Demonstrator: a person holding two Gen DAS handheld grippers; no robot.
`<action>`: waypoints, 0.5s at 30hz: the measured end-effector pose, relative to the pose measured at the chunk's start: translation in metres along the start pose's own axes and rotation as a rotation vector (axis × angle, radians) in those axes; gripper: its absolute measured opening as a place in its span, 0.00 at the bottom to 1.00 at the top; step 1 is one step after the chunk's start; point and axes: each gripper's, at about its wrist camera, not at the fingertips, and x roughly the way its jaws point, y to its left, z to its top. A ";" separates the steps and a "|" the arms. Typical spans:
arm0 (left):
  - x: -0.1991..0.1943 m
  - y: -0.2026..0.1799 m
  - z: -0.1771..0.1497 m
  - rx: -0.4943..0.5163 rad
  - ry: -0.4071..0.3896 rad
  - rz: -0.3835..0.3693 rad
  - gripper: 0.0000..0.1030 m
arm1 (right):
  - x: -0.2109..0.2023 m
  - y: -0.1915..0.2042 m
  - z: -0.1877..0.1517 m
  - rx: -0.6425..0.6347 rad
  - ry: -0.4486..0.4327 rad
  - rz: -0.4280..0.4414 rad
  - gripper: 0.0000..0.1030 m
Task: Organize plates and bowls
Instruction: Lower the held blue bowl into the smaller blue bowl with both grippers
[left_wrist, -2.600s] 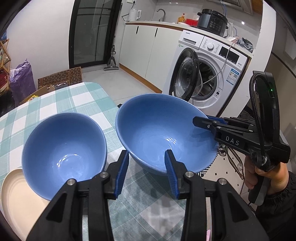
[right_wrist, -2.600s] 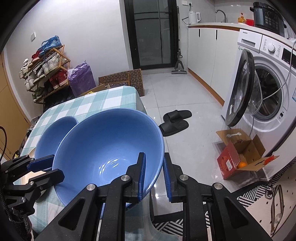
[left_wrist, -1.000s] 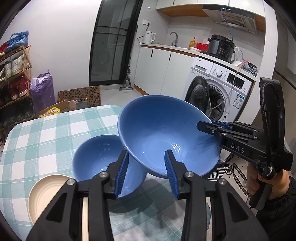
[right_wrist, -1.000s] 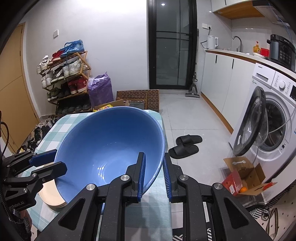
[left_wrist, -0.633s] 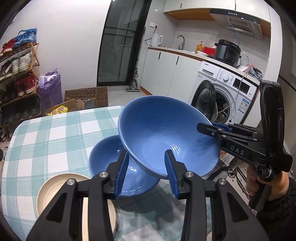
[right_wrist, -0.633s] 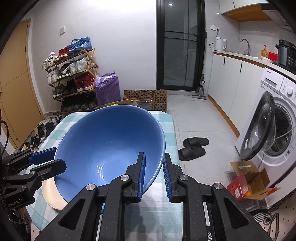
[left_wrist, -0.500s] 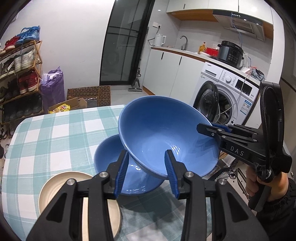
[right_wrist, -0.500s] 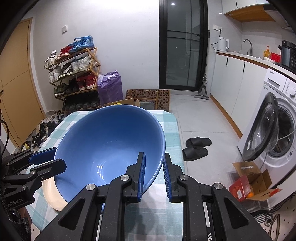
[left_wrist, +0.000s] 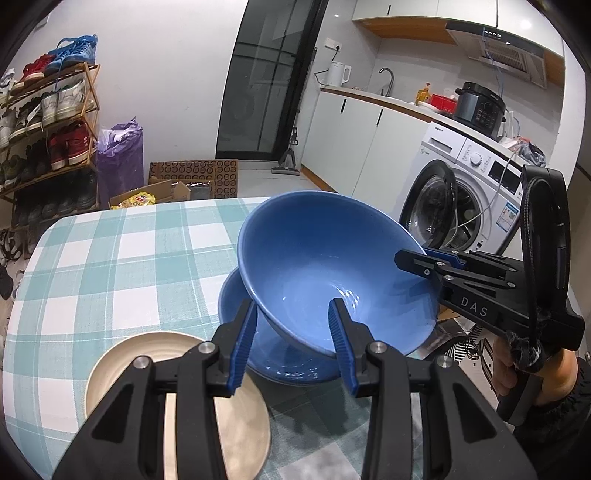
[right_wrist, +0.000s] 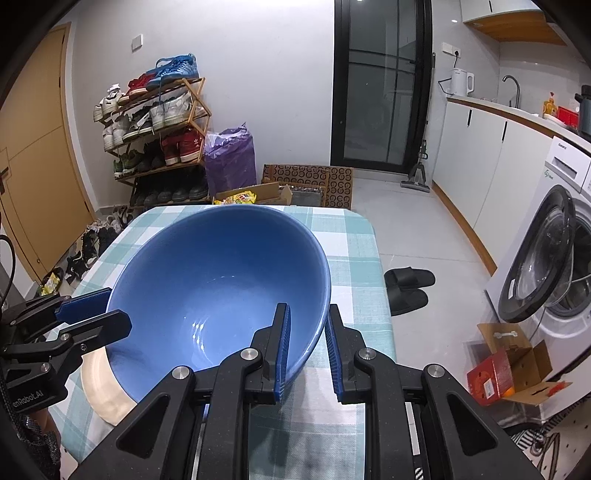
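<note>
The right gripper (right_wrist: 308, 325) has the big blue bowl (left_wrist: 332, 269) pinched by its rim, one pad inside the wall and one outside, pressed tight on it. The bowl hangs tilted in the air, its base just over the second blue bowl (left_wrist: 291, 363) that sits on the checked tablecloth (left_wrist: 110, 258). Whether the two touch, I cannot tell from here. The left gripper (left_wrist: 291, 332) sits beneath the near rim with its fingers spread, nothing between the pads. Just beside the lower bowl lies a cream plate (left_wrist: 155, 354), flat on the cloth, partly hidden behind the left gripper's body.
</note>
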 end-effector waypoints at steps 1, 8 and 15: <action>0.001 0.002 -0.001 -0.001 0.002 0.002 0.38 | 0.003 0.001 0.000 -0.001 0.005 0.002 0.18; 0.009 0.013 -0.005 -0.016 0.017 0.021 0.38 | 0.020 0.008 -0.003 -0.014 0.027 0.011 0.18; 0.019 0.019 -0.010 -0.022 0.042 0.033 0.38 | 0.036 0.012 -0.006 -0.022 0.051 0.007 0.18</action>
